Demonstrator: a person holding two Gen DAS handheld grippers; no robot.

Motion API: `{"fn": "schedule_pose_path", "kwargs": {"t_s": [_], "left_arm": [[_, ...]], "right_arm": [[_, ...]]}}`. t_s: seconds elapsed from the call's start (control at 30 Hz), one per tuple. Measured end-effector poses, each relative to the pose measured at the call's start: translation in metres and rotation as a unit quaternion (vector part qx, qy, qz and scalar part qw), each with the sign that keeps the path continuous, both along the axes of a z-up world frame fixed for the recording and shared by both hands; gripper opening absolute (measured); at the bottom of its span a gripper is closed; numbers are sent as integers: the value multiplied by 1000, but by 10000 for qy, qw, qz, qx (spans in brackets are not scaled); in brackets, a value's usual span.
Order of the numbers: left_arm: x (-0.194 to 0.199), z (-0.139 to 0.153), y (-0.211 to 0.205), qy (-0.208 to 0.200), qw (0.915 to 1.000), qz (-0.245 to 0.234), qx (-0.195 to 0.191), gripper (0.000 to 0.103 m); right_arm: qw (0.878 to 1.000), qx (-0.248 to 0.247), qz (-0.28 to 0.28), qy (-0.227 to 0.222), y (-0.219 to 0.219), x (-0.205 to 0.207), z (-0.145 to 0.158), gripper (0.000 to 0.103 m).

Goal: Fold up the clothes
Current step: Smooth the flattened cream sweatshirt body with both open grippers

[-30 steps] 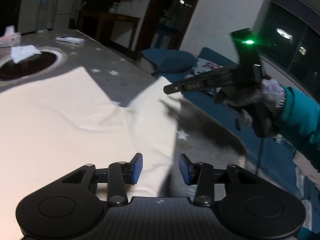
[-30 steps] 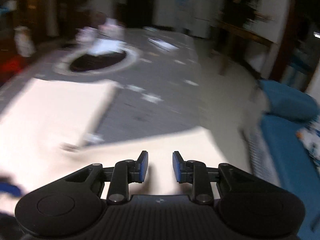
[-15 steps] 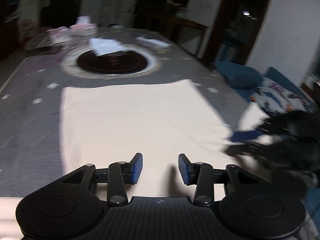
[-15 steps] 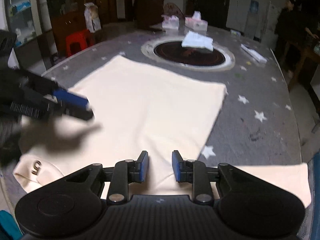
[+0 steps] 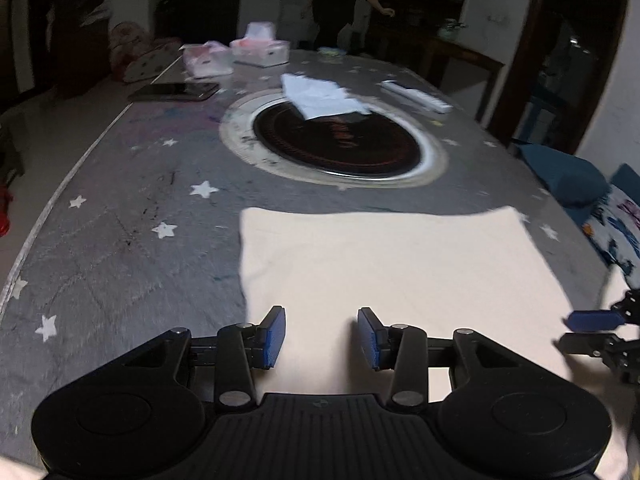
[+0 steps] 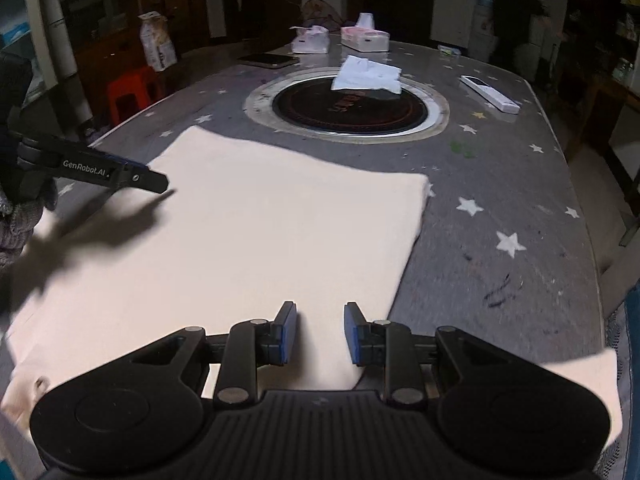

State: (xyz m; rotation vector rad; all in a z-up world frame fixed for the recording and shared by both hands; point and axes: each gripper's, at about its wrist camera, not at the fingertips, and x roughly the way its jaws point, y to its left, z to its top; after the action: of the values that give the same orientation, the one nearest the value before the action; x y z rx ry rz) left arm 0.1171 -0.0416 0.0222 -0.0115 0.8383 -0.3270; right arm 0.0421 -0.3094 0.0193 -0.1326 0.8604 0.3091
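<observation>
A cream garment [image 5: 392, 264] lies spread flat on the grey star-patterned table [image 5: 120, 232]; it also shows in the right wrist view [image 6: 248, 232]. My left gripper [image 5: 322, 338] is open and empty above the garment's near edge. It appears from the side in the right wrist view [image 6: 132, 176], over the garment's left part. My right gripper [image 6: 318, 334] is open and empty over the near right part of the garment. Its blue fingertips [image 5: 592, 320] show at the right edge of the left wrist view. A loose flap [image 6: 580, 376] lies at near right.
A round dark hotplate [image 6: 348, 108] is set in the table's middle, with a folded white cloth [image 6: 368, 74] on it. Tissue boxes [image 6: 364, 38], a dark tablet [image 6: 268, 60] and a white remote [image 6: 490, 94] lie at the far end. A person [image 6: 512, 8] stands behind.
Both grippers have swung round to face along the table over the garment. The left gripper has moved from the garment's sleeve side to its near edge. Both stay open.
</observation>
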Motion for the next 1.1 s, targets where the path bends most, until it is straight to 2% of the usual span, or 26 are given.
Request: {"fn": "schedule_pose_path", "kwargs": {"t_s": [0.27, 0.4, 0.6, 0.67, 0.77, 0.83, 1.1], "left_arm": [[32, -4, 0, -156, 9996, 211, 75, 39], [42, -7, -2, -356, 9983, 328, 311, 33], [51, -5, 1, -302, 9981, 479, 235, 33], [48, -2, 3, -267, 9985, 437, 174, 33], [31, 5, 4, -310, 9989, 345, 114, 36], [14, 10, 5, -343, 9991, 232, 20, 36], [-89, 13, 24, -426, 9989, 101, -166, 38]], "right_arm": [[9996, 130, -244, 5, -2, 46, -7, 24], [9991, 195, -366, 7, -3, 69, -11, 25], [9993, 211, -316, -25, 0, 86, -10, 26], [9994, 250, -247, 30, 1, 80, -6, 26], [9996, 217, 158, 44, 11, 54, 0, 26], [9988, 216, 435, 57, 22, 34, 2, 32], [9891, 256, 1445, 150, 76, -48, -5, 39]]}}
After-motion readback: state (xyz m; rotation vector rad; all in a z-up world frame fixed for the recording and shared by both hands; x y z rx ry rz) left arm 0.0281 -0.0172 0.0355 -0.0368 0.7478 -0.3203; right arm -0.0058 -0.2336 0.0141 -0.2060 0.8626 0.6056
